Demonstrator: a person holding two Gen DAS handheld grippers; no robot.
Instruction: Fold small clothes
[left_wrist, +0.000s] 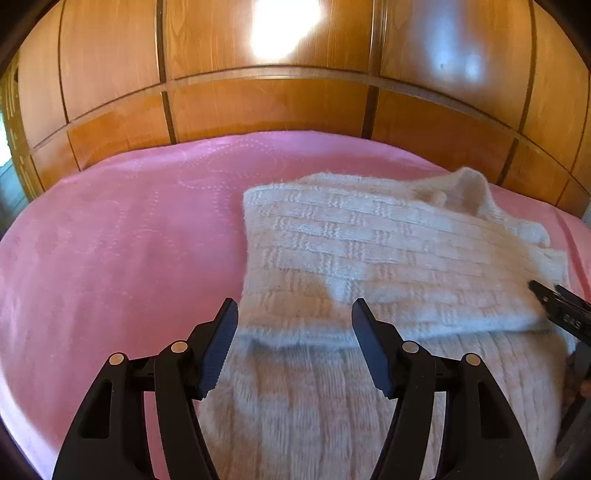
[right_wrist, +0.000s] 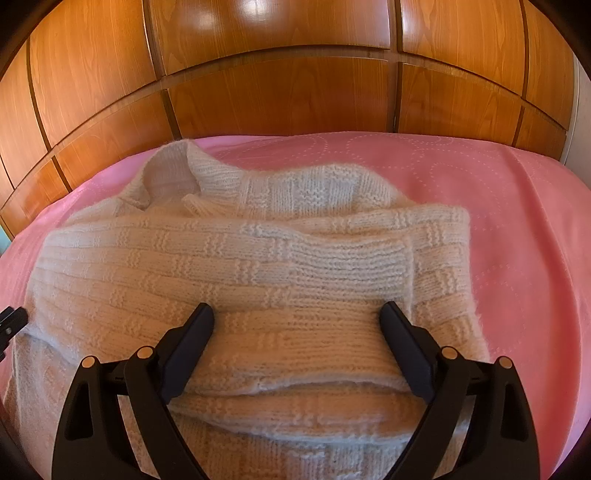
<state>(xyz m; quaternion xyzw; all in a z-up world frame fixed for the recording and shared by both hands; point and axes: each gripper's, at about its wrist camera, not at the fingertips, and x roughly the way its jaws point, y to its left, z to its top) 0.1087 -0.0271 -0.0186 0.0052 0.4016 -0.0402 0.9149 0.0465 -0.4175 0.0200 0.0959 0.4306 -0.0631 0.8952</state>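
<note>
A cream knitted sweater lies partly folded on the pink bedspread. It fills the middle of the right wrist view, with its collar at the far left and a sleeve folded across the body. My left gripper is open and empty, just above the sweater's near left part. My right gripper is open and empty, low over the folded near edge. The right gripper's tips also show at the right edge of the left wrist view.
A wooden panelled wardrobe stands right behind the bed, also seen in the right wrist view. Bare pink bedspread lies left of the sweater and to its right.
</note>
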